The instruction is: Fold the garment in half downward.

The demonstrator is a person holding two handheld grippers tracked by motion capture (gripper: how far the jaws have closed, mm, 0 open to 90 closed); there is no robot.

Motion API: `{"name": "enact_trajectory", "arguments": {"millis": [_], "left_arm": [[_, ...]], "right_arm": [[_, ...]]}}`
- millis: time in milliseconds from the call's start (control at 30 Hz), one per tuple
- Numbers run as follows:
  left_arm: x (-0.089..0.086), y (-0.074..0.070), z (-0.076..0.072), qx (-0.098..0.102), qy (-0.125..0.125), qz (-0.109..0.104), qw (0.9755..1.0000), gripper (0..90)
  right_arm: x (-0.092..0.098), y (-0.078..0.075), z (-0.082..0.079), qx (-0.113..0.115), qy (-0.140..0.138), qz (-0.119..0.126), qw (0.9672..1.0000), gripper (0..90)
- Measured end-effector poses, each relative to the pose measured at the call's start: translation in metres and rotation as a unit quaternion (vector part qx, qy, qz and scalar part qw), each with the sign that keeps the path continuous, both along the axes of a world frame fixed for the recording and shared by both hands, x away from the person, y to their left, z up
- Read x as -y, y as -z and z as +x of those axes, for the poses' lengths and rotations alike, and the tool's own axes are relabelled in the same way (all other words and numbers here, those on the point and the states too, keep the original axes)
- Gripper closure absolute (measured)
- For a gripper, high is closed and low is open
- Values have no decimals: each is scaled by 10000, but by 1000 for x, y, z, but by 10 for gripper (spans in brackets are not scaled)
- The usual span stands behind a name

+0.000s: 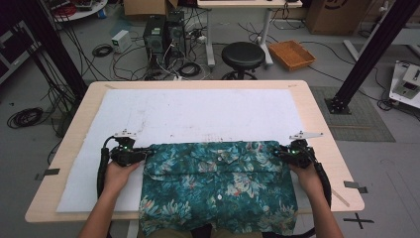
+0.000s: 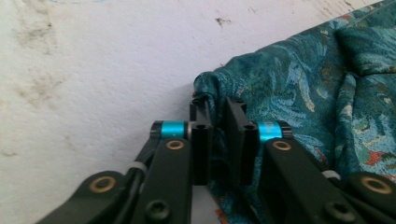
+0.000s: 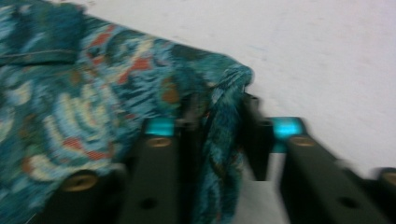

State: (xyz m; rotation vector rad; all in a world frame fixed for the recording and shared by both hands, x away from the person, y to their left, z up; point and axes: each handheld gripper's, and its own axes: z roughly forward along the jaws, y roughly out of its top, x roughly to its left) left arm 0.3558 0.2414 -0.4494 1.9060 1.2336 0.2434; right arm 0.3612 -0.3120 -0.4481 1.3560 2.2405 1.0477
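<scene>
High view: a teal floral button-up shirt (image 1: 218,186) lies on the white mat (image 1: 198,111) covering the desk (image 1: 317,124), its lower part hanging over the near desk edge. The left gripper (image 1: 143,154) sits at the shirt's far-left corner, the right gripper (image 1: 281,151) at its far-right corner, each held in a hand entering from below.

Left gripper view: the left gripper (image 2: 217,116) has its jaws nearly together, pinching a bunched fold of the shirt (image 2: 299,88) at the corner.

Right gripper view: the picture is blurred; the right gripper (image 3: 219,126) has a twisted ridge of the shirt (image 3: 84,93) between its jaws, which stand close on the cloth.
</scene>
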Motion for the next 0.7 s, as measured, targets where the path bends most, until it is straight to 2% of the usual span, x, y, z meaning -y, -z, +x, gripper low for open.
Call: {"name": "enact_trajectory", "arguments": {"millis": [67,133,233,300,400,533,600,700], "left_arm": [[1,-1,-1,35,45,34,10000,852],[0,-2,-1,82,15,-37,10000,857],[-5,-7,2,199,-128,-322,9992,861],[-4,-11,7,235,-141,-303,9992,861],[-2,-20,23,302,-160,-290,9990,861],[0,-27,46,483,-236,-489,9974,860],[1,-25,57,430,-326,-549,9970,860],[5,-21,70,371,-410,-489,9973,860]], "right_arm": [[-3,0,-3,73,-148,-95,9998,843],[-5,-1,-3,105,-168,-165,9997,857],[-3,-7,0,291,-92,-166,9994,869],[-3,-11,5,412,-37,-128,9991,869],[-4,-17,20,553,25,-149,9984,869],[-2,-21,49,536,164,-174,9983,869],[-1,-20,61,550,227,-156,9981,868],[-1,-18,72,566,351,-136,9977,867]]}}
